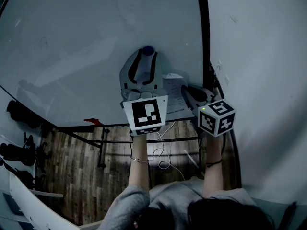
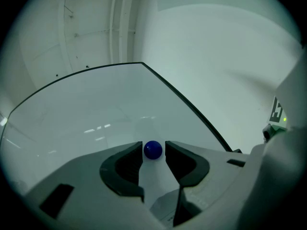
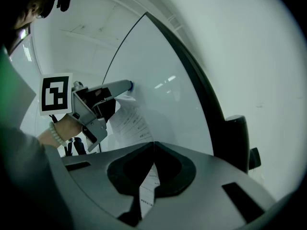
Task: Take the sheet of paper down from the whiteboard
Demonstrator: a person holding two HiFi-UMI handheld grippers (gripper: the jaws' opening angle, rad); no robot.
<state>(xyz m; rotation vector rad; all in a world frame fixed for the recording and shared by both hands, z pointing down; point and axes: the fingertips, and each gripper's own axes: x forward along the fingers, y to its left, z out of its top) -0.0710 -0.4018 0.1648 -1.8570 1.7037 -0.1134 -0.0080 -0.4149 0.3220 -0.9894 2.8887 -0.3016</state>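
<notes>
A printed sheet of paper (image 1: 174, 93) hangs on the whiteboard (image 1: 86, 47), pinned at its top by a round blue magnet (image 1: 147, 50). My left gripper (image 1: 147, 56) points up at the board, its two tips closed round the blue magnet (image 2: 153, 149). The sheet (image 2: 156, 178) runs down between its jaws. My right gripper (image 1: 185, 91) is lower and to the right, shut on the sheet's right edge. In the right gripper view the paper (image 3: 127, 120) slants from the magnet (image 3: 130, 85) into the closed tips of the right gripper (image 3: 152, 145).
The whiteboard's black frame (image 1: 205, 42) runs along its right edge, with a white wall (image 1: 259, 56) beyond. Below are the board's stand bars (image 1: 144, 140), a white cable (image 1: 163, 159) on the wooden floor, and dark objects (image 1: 19, 114) at the left.
</notes>
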